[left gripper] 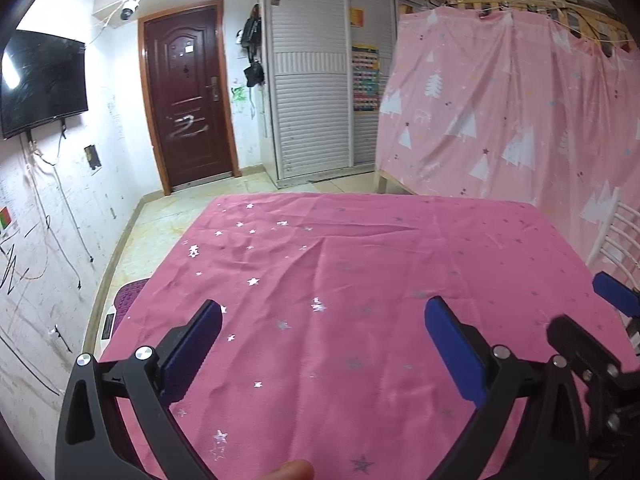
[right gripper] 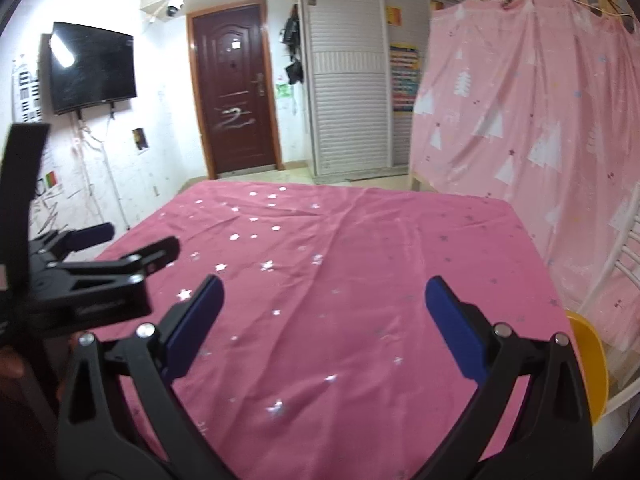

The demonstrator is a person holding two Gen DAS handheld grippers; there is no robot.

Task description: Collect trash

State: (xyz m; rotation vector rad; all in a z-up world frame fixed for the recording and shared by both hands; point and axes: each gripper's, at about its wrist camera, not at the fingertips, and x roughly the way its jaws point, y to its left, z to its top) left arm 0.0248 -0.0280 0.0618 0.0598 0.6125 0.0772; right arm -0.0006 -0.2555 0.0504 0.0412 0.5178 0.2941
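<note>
Both claws, left gripper (left gripper: 323, 320) & right gripper (right gripper: 323, 300), are hovering wide open & empty over the pink tablecloth (left gripper: 360, 264), w/ no trash showing, so scanning beyond it probably comes first.

Left claw (left gripper: 323, 314) spread wide above the pink starred tablecloth (left gripper: 360, 264)

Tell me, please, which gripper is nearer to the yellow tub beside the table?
Right. The yellow tub sits just past the right gripper, off the table's right edge; the left gripper is on the far side and doesn't see it.
</note>
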